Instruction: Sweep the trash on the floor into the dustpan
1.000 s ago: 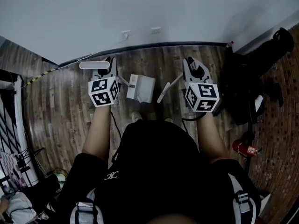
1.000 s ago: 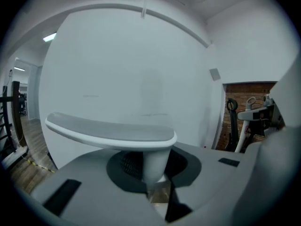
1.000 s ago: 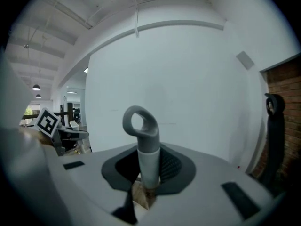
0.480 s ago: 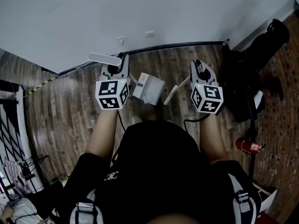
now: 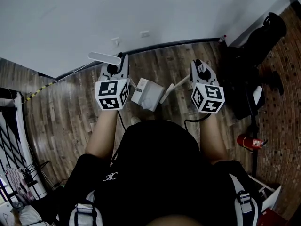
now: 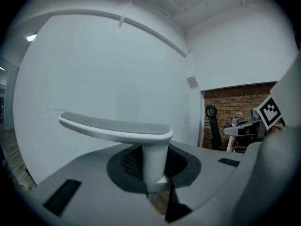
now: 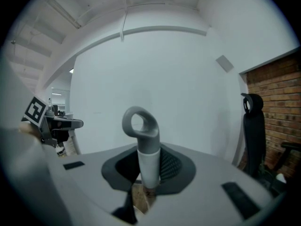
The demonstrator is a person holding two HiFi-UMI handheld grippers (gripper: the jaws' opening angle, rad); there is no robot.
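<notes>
left gripper (image 6: 155, 188): clamped shut on the white stem of the dustpan handle (image 6: 153, 161), with a jaw pressed in on each side of it.
t-grip (image 6: 115, 127): the flat grey-topped bar on that handle sits just above the jaws, lying crosswise.
right gripper (image 7: 148, 185): closed around the white broom stick (image 7: 149, 166), gripping just below the top end.
loop end (image 7: 140, 124): the grey ring on the broom stick pokes up past the jaws.
dustpan (image 5: 146, 93): white and boxy, down on the wood floor (image 5: 70, 112) between the two grippers. it's just ahead of the person's body and a bit nearer the left gripper.
broom in head view: the stick slants from the right gripper toward the dustpan's right edge. the lower end is too small to make out, so can't tell if it touches the pan.
forearms (image 5: 101, 131): both reach forward, with the marker cubes (image 5: 113, 94) facing up at the camera.
surroundings: there's a white wall (image 5: 141, 13) with a dark baseboard straight ahead. a black office chair (image 7: 251, 135) is off to the right, and a red fire extinguisher (image 5: 248, 141) is by the person's right elbow.
</notes>
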